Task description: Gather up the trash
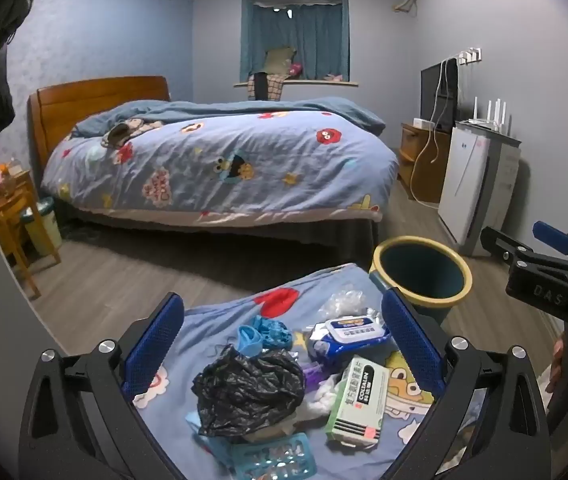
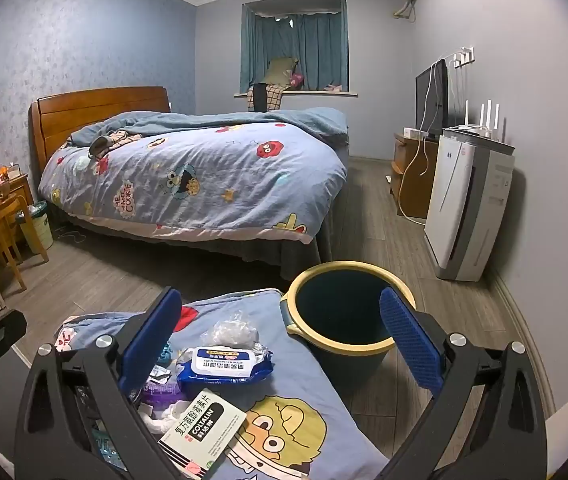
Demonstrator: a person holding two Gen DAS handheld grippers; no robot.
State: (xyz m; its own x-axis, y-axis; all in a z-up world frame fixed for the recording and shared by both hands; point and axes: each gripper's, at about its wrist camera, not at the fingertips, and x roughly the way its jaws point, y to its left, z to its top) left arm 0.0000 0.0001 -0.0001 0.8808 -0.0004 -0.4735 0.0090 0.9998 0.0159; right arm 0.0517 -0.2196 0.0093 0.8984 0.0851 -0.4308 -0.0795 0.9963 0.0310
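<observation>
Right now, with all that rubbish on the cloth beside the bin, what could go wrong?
The medicine box lies near the cloth's front edge, so a nudge might slide it off. The black plastic bag is loose and may slip from a grip. The bin sits beside the cloth, so a short drop could miss.

A cartoon-print cloth point(image 1: 243, 308) covers the surface under the open jaws; between them lie a black plastic bag point(image 1: 249, 390), a green medicine box point(image 1: 358, 402), a wipes pack point(image 1: 350, 336) and blue gloves point(image 1: 263, 332).

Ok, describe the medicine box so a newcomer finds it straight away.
Start at the yellow-rimmed bin by the bed's foot; the cartoon cloth beside it holds the litter. Nearest the camera lies the medicine box, the only flat white-green carton, printed COLTALIN.
</observation>
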